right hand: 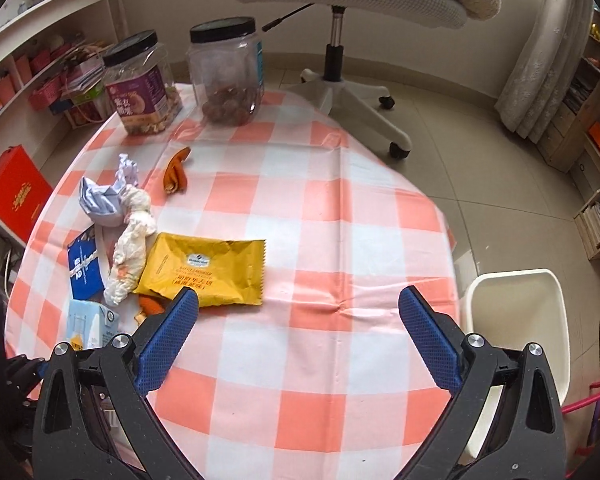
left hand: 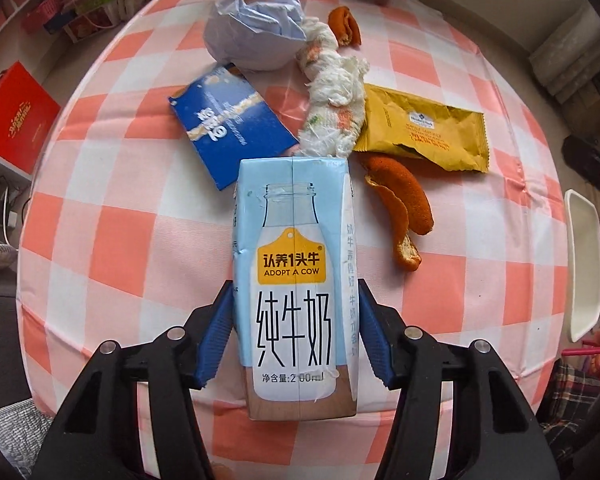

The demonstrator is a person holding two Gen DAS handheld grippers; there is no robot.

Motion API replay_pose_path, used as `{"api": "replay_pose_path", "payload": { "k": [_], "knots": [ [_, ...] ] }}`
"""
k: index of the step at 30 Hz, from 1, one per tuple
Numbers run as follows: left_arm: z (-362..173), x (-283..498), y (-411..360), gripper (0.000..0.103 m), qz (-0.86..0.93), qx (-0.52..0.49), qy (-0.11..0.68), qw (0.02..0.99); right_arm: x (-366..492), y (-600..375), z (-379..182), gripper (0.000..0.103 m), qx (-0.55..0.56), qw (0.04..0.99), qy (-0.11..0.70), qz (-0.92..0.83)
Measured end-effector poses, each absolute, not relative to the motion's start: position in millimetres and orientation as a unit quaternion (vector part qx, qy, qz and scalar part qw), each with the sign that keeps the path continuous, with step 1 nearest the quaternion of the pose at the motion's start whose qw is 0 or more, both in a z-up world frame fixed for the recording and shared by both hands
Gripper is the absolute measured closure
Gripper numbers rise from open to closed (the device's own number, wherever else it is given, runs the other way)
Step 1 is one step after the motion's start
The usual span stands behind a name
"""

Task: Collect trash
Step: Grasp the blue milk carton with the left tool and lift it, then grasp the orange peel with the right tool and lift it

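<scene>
Left wrist view: milk carton [left hand: 296,280] sits right btwn your left gripper [left hand: 296,336] pads, blue fingers [left hand: 216,332] pressed on both long sides, so that tong is closed onto the carton, gripping approx its lower half, printed face toward the cam. Carton's far end points at the trash pile on the pink/white checked tablecloth [left hand: 112,248]. Just past that end: twisted white tissue wad [left hand: 332,100]; to its left a blue flat box [left hand: 232,120], to its right a yellow snack wrapper [left hand: 424,132]. Curled orange peel [left hand: 404,216] lies just beside the carton's right edge, near the wrapper. Farther back, crumpled pale-blue paper [left hand: 256,28] touches the tissue, w/ a 2nd small peel [left hand: 344,24] near it. White bin [left hand: 584,264] shows at the table's right edge. Right wrist view: your right gripper [right hand: 298,320] is spread wide, nothing btwn its fingers, hovering over bare cloth; wrapper lies just ahead of its left finger [right hand: 172,332], carton down at the low left corner, well apart from this tong. Two black-lidded jars [right hand: 224,72] stand at the table's far side, office chair [right hand: 340,0] behind on the floor.
</scene>
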State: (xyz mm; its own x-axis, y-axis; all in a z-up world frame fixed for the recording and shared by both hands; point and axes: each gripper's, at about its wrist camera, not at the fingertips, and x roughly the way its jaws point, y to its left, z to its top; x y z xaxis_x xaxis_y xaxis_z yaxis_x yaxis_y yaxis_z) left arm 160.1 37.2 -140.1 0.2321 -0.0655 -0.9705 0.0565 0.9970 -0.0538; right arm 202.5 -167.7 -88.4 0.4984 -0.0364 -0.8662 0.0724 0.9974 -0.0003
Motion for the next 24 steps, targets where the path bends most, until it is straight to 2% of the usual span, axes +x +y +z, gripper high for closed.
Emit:
{"api": "replay_pose_path", "payload": {
  "k": [4,12,14,16,17,19,24],
  "knots": [
    [-106,148,70,0.045,-0.025,-0.037,0.583,0.811,209,-144,-113,0.007,0.046,0.835,0.547,0.02],
    [-58,160,104,0.045,-0.001,-0.082,0.528,0.845,212,-83,-148,0.008,-0.005,0.817,0.57,0.08],
    [-57,162,107,0.045,0.004,-0.08,0.523,0.849,214,-72,-158,0.021,-0.021,0.812,0.576,0.091],
    [-57,161,110,0.045,0.006,-0.077,0.521,0.85,217,-64,-165,0.051,-0.041,0.809,0.58,0.09],
    [-57,162,112,0.045,0.007,-0.075,0.521,0.85,216,-63,-164,0.054,-0.052,0.815,0.571,0.085],
    [-59,163,114,0.045,0.009,-0.075,0.521,0.85,217,-62,-160,0.084,-0.04,0.816,0.569,0.092],
    [-56,160,124,0.045,0.024,-0.086,0.51,0.856,215,-64,-137,0.087,-0.008,0.829,0.548,0.109]
  ]
}}
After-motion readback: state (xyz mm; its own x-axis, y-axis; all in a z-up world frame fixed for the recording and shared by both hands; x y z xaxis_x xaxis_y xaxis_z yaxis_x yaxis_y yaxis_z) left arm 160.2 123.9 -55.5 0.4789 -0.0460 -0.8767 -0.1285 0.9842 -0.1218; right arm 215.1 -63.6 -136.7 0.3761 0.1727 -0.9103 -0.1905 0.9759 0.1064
